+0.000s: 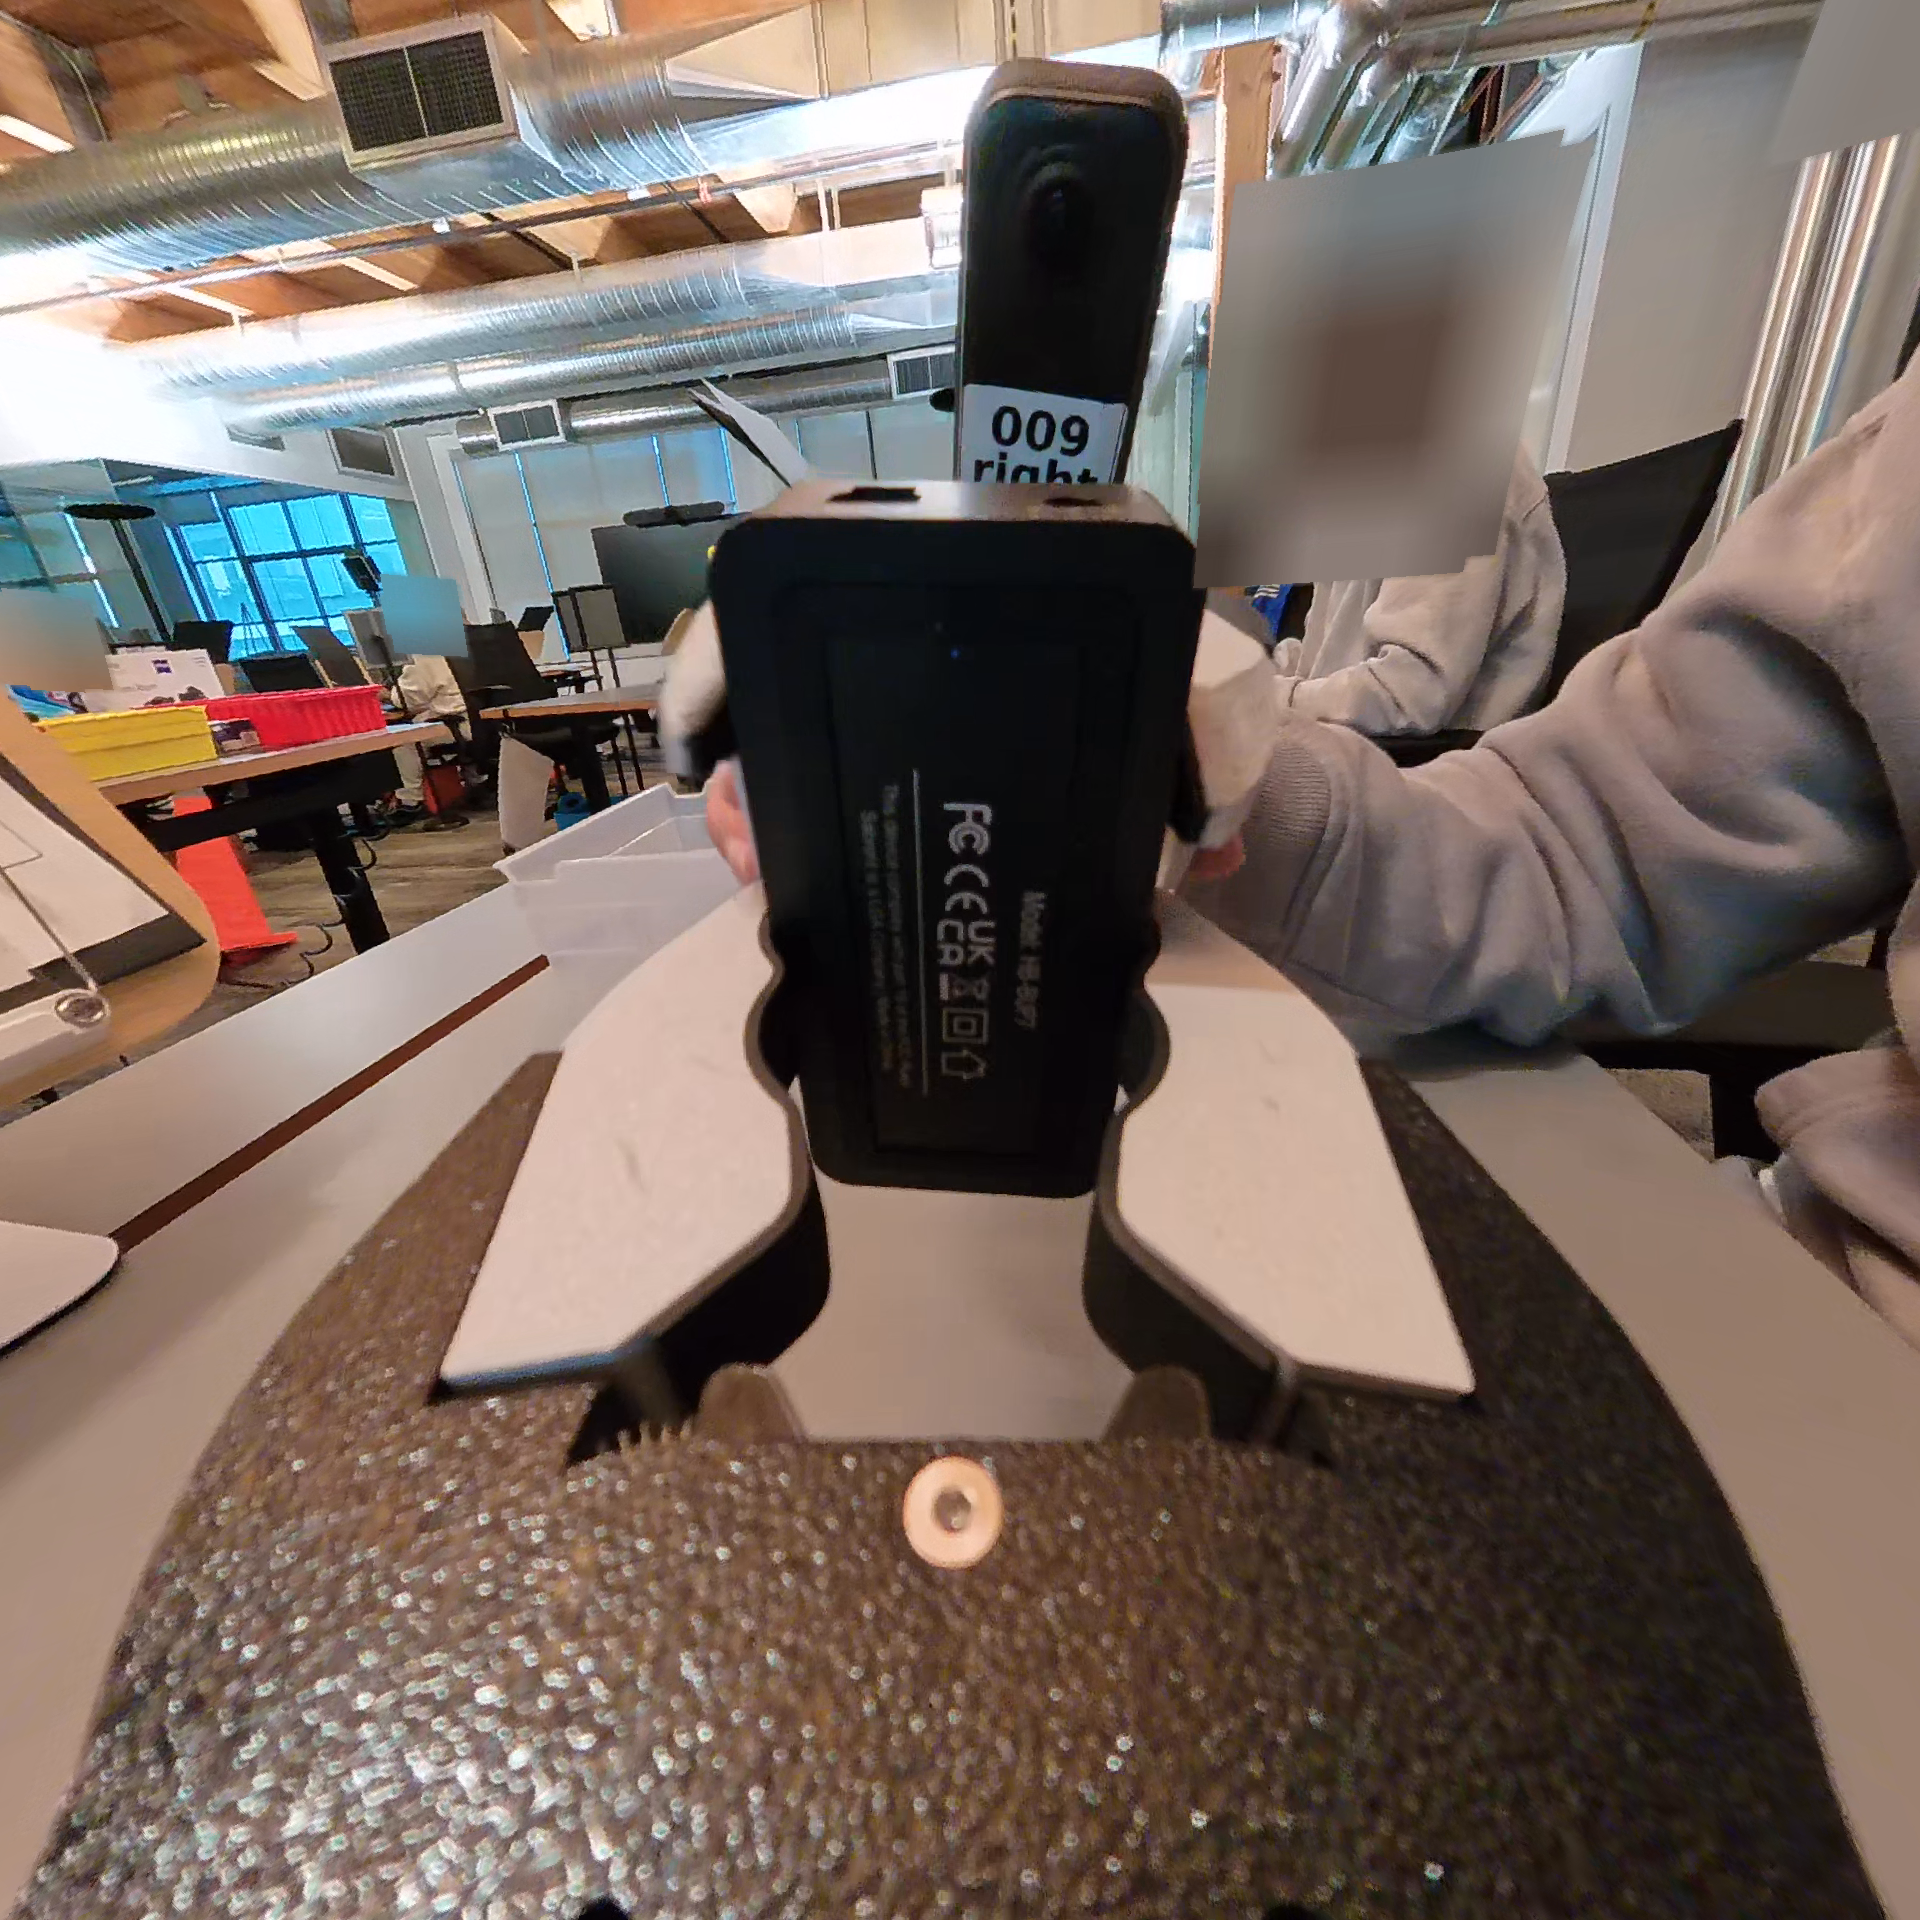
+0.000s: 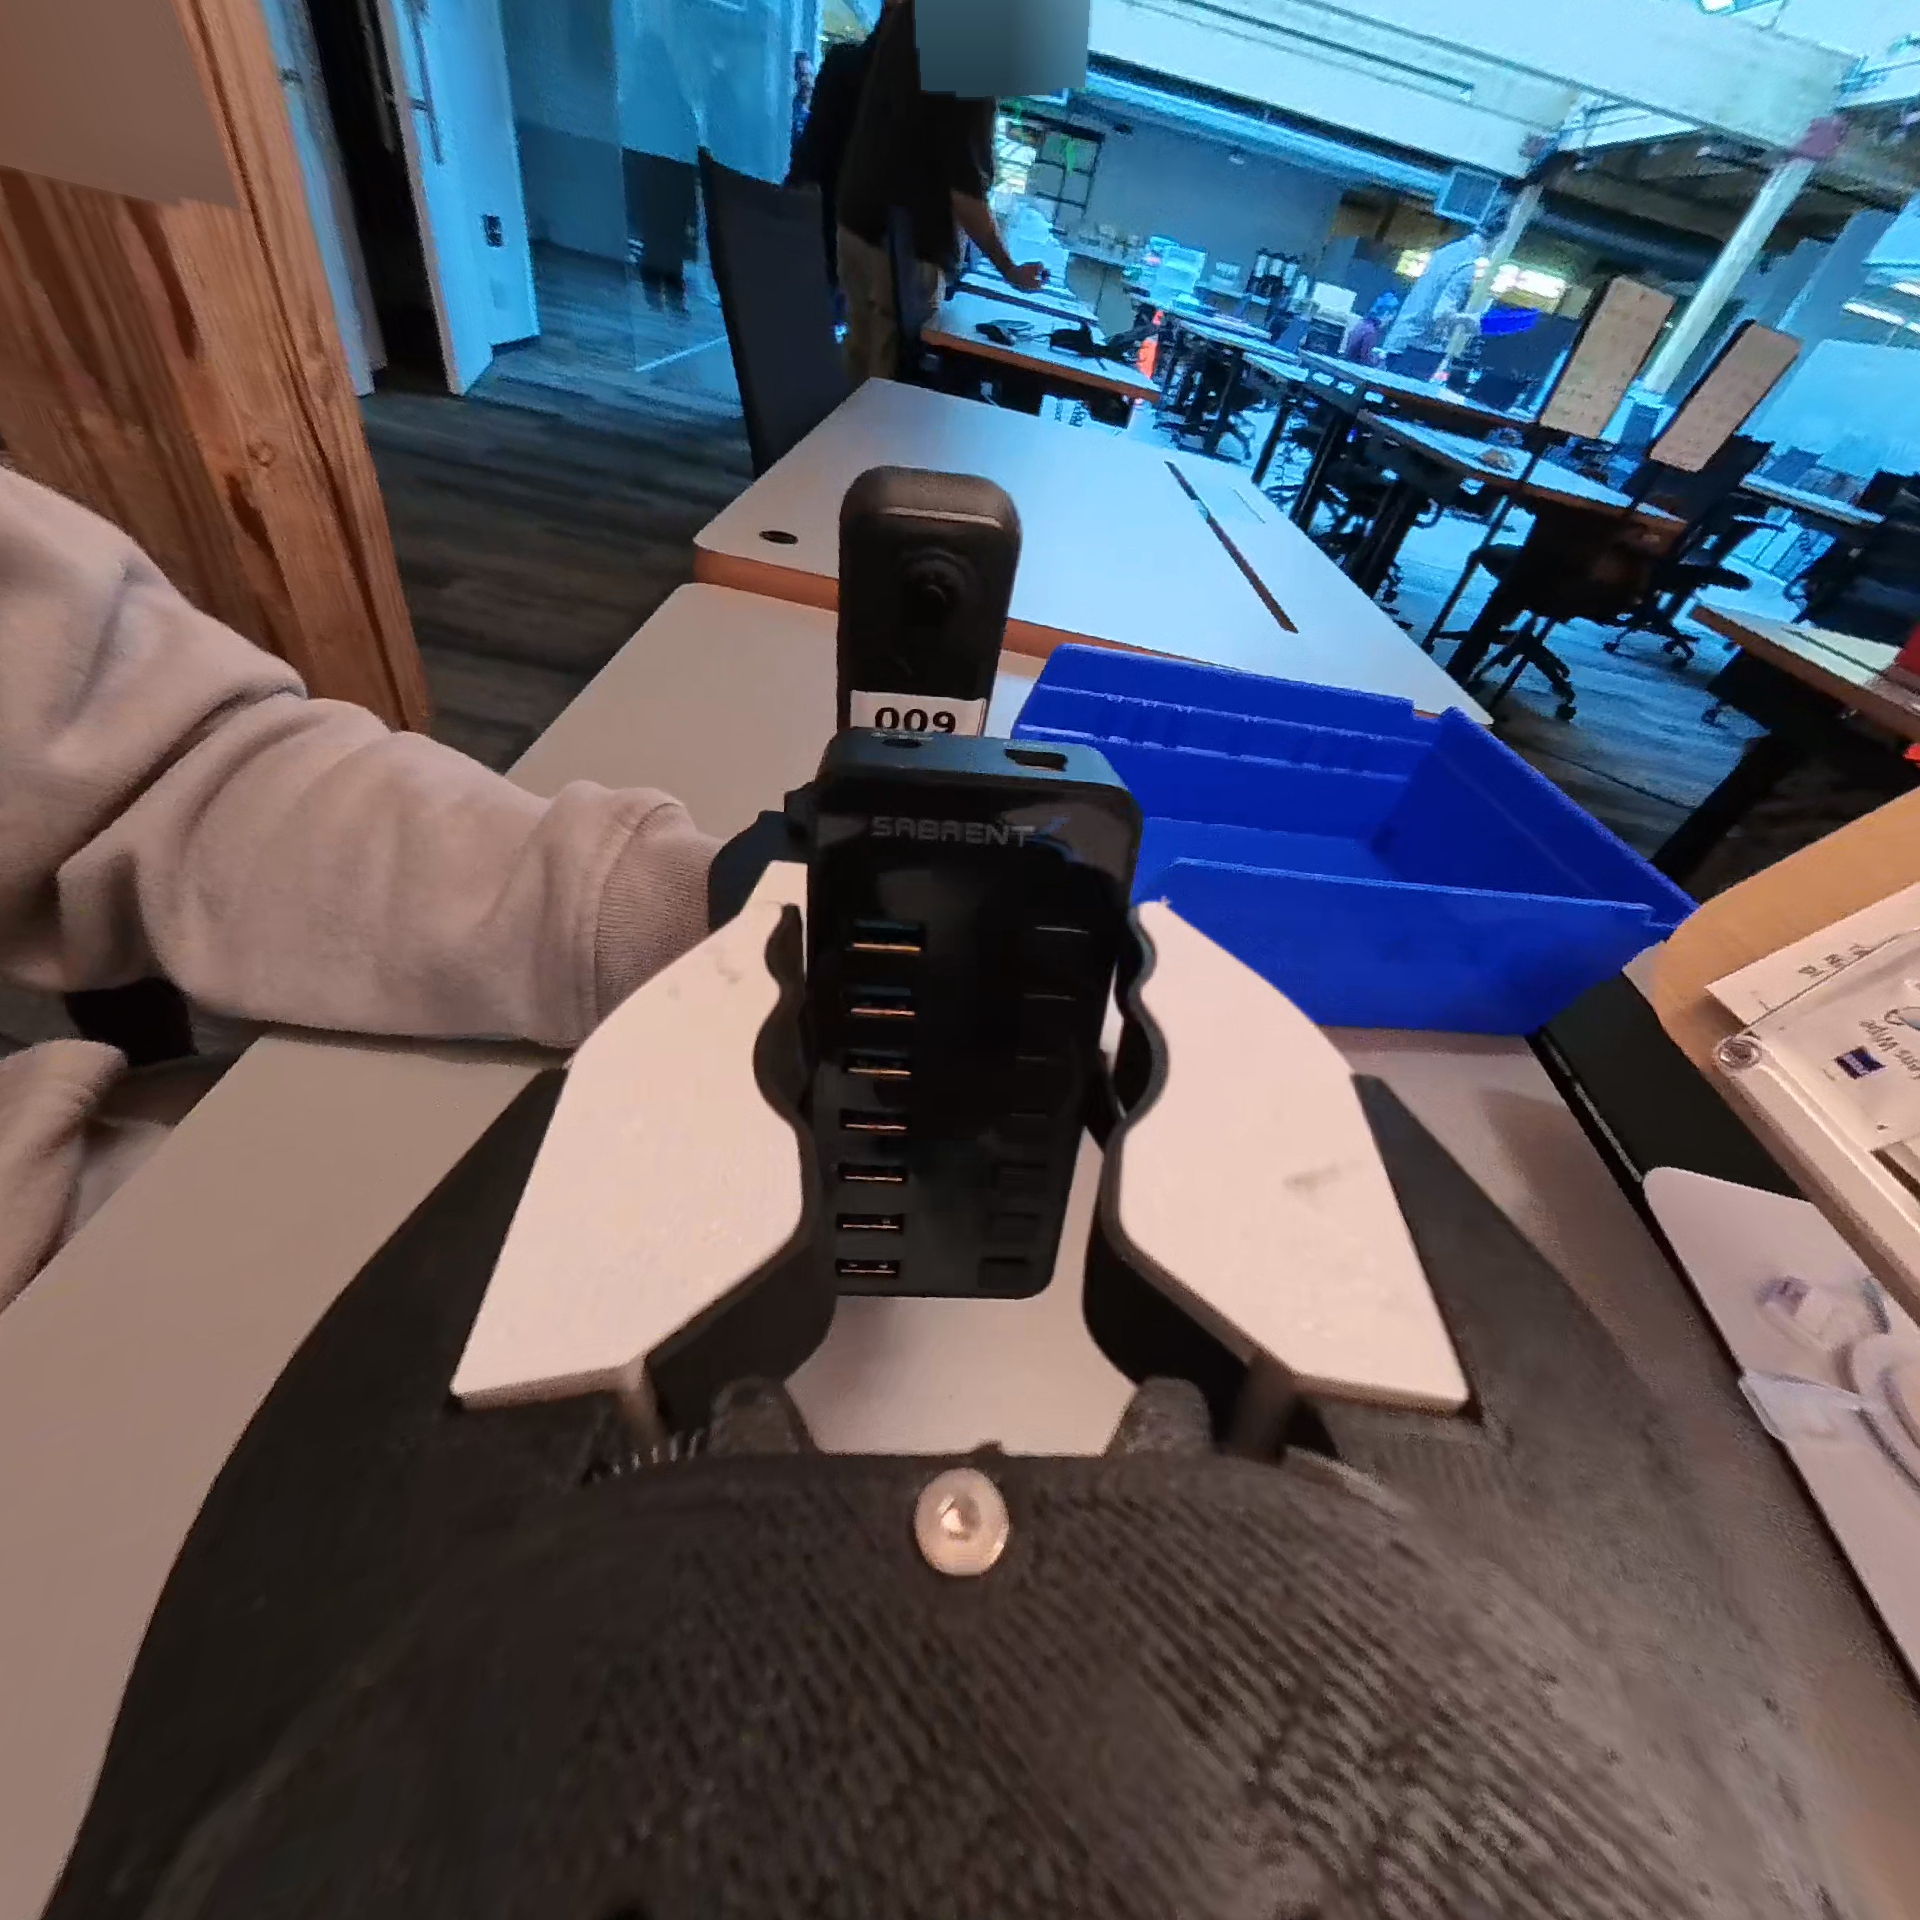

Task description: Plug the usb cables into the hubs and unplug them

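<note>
A black USB hub [image 1: 956,779] stands upright above the grey table, held between both grippers. The left wrist view shows its back, with printed marks. The right wrist view shows its front [image 2: 966,1039], with a column of several USB ports, all empty. My left gripper [image 1: 956,935] is shut on the hub's sides. My right gripper [image 2: 961,914] is shut on the same hub from the opposite face. The right gripper's white fingers [image 1: 1236,707] show behind the hub in the left wrist view. No cable is plugged in.
A blue bin [image 2: 1351,852] sits on the table [image 2: 312,1195] past the hub. Clear plastic bins [image 1: 613,873] stand on the other side. A clear bag with a white cable [image 2: 1860,1361] lies at the right edge. A person's grey sleeve [image 1: 1558,831] reaches in.
</note>
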`<state>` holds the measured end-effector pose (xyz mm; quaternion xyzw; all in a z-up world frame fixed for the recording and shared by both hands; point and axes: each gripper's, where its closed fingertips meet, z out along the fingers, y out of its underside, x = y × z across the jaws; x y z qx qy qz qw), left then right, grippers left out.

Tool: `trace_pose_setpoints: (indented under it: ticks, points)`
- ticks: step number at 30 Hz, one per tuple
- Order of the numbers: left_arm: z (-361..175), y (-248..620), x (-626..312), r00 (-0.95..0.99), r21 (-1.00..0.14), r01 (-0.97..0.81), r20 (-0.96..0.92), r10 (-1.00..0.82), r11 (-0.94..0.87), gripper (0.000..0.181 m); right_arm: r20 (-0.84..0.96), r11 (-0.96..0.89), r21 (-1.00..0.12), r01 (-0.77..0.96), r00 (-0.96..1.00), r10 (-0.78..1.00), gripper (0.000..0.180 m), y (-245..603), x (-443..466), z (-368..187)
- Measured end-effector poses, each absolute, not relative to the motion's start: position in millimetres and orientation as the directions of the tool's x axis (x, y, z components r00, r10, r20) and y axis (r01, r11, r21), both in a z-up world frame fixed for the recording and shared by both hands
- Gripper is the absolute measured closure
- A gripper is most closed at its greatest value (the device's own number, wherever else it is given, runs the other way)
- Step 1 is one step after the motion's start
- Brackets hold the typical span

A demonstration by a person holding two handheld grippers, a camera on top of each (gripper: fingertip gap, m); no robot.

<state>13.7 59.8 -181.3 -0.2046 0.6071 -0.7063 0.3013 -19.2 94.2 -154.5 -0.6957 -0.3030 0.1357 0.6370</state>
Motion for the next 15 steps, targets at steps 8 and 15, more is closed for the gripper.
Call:
trace_pose_setpoints:
  ticks: [8,15]
  points:
    - [-187.3,57.2,16.9,-0.732,-0.986,0.159,-0.083,-0.676,-0.051,0.12,0.201,-0.008,-0.966,0.259,0.766,0.611,0.12,91.9,-16.0,-161.6]
    - [-191.3,60.7,21.4,-0.708,-0.988,0.149,-0.083,-0.701,-0.033,0.121,0.171,-0.067,-0.964,0.259,0.789,0.589,0.121,95.7,-10.7,-167.4]
